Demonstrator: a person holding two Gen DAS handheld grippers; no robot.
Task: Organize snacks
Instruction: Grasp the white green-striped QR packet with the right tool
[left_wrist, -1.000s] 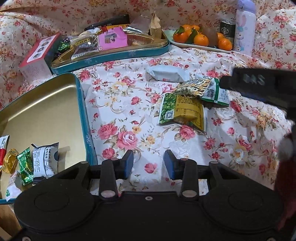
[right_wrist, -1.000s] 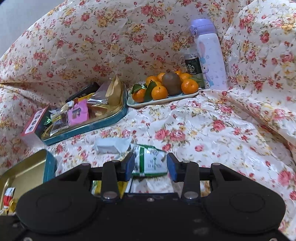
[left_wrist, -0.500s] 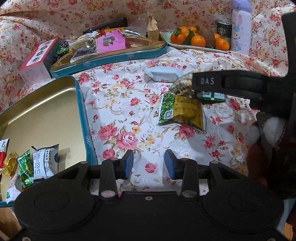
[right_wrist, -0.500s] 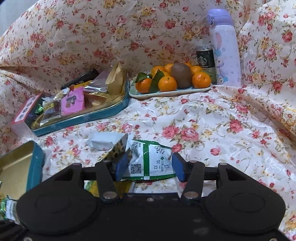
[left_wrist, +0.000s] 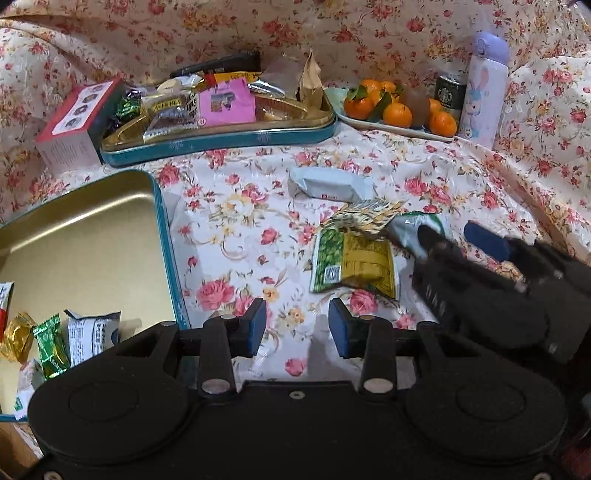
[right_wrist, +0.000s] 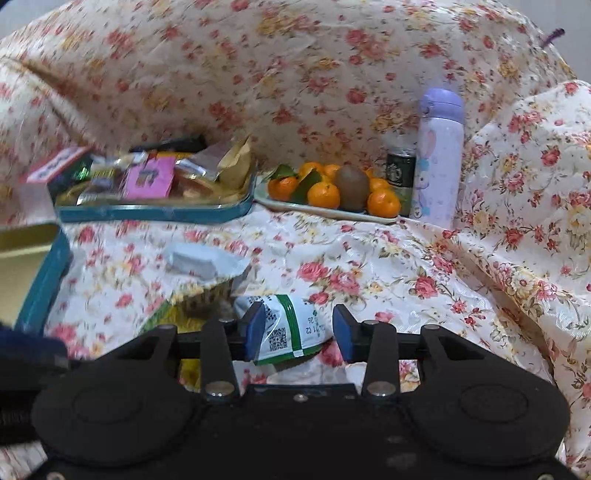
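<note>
I am straddling the white-and-green foil snack packet (right_wrist: 286, 330) mid-cloth with my wide-open, empty right gripper (right_wrist: 298, 332); I should centre it before closing. My left gripper (left_wrist: 297, 326) is idling open, empty.

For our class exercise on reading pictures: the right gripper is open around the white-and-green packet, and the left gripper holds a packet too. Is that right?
One part is wrong. The left gripper holds nothing: in the left wrist view its jaws are open over bare floral cloth. The right gripper is indeed open around the white-and-green packet.
</note>
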